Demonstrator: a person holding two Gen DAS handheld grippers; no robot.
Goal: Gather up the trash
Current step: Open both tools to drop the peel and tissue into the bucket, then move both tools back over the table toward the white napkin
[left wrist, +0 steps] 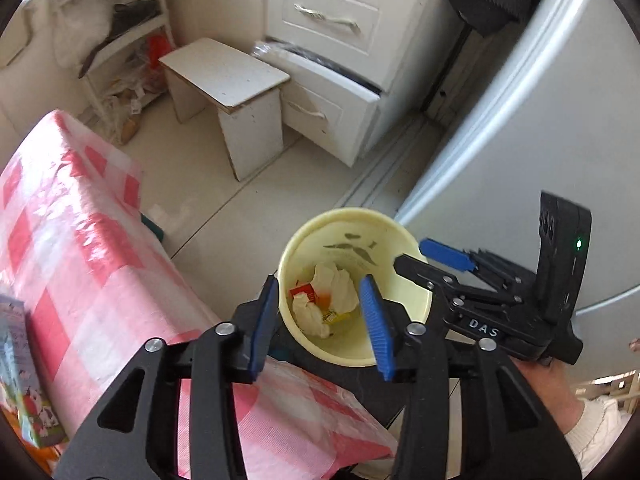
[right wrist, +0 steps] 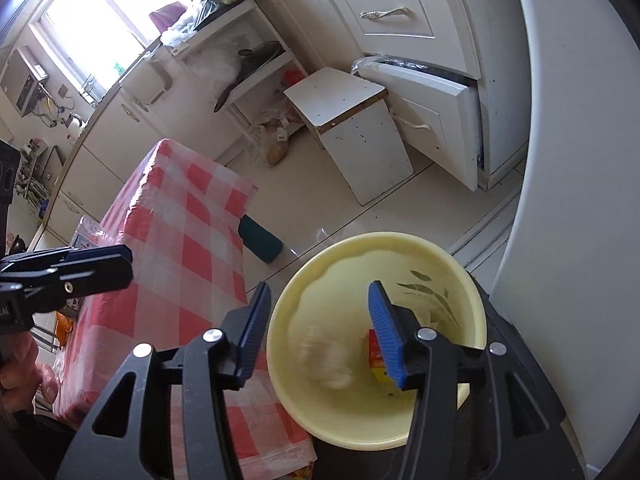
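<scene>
A pale yellow bin (left wrist: 312, 236) stands on the floor beside the table, and it fills the lower part of the right wrist view (right wrist: 340, 412). Inside lie crumpled white paper (left wrist: 336, 284) and a red and yellow wrapper (left wrist: 304, 292). In the right wrist view a white lump (right wrist: 328, 356) in the bin looks blurred, next to the wrapper (right wrist: 374, 344). My left gripper (left wrist: 320, 320) hangs open over the bin's near rim, empty. My right gripper (right wrist: 320, 336) is open and empty above the bin; in the left wrist view it (left wrist: 412, 254) reaches over the far right rim. The left gripper (right wrist: 116, 266) shows over the table.
A table with a red and white checked cloth (left wrist: 80, 248) stands left of the bin, with a carton (left wrist: 24, 380) on it. Beyond are a white stool (left wrist: 228, 80), a drawer unit with one drawer pulled out (left wrist: 332, 92), a shelf rack (left wrist: 112, 40) and a large white appliance (left wrist: 540, 120) at right.
</scene>
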